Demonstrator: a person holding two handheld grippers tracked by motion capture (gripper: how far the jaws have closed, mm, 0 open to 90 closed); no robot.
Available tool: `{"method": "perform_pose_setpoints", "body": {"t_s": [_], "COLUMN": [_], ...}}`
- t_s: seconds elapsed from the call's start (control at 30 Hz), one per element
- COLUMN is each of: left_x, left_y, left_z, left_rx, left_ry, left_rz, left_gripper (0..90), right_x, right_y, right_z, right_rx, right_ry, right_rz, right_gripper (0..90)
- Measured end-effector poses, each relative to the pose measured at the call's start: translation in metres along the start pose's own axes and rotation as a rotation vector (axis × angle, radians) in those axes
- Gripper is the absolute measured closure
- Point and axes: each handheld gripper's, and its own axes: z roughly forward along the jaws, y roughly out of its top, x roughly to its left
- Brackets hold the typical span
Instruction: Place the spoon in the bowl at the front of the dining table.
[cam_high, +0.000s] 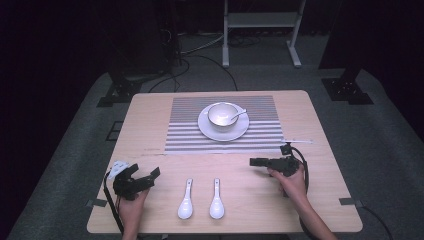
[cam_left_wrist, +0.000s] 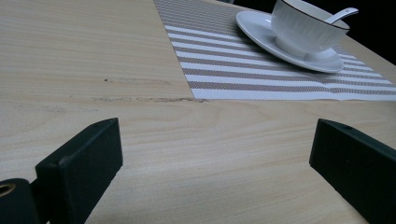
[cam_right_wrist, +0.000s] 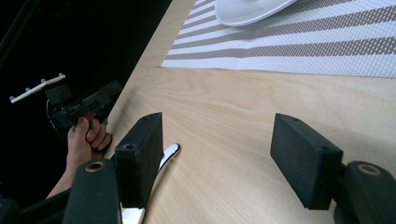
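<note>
Your left gripper (cam_high: 148, 176) sits lower left of the high view, jaws apart, nothing between them. Your right gripper (cam_high: 260, 162) is at right of centre, jaws also apart and empty, aimed left. Two spoons (cam_high: 186, 200) lie side by side at bottom centre, between the grippers, untouched; one handle (cam_right_wrist: 169, 153) shows just behind a jaw in the right gripper view. Bowl (cam_high: 223, 115) with a spoon sits on plate (cam_high: 206, 129), on striped mat (cam_high: 260, 137), upper centre.
</note>
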Motion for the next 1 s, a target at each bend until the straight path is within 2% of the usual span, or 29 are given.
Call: {"method": "perform_pose_setpoints", "body": {"t_s": [0.47,1.0], "left_x": [0.0,0.0], "left_y": [0.0,0.0], "left_z": [0.0,0.0], "left_rx": [0.0,0.0], "left_ry": [0.0,0.001], "left_rz": [0.002,0.002], "left_gripper": [1.2,1.2], "right_x": [0.0,0.004], "right_y": [-0.017,-0.032], "right_z": [-0.003,-0.006], "right_rx": [0.005,0.016], "right_ry": [0.028,0.047], "right_rz": [0.012,-0.001], "right_gripper": [33.1,33.0]}}
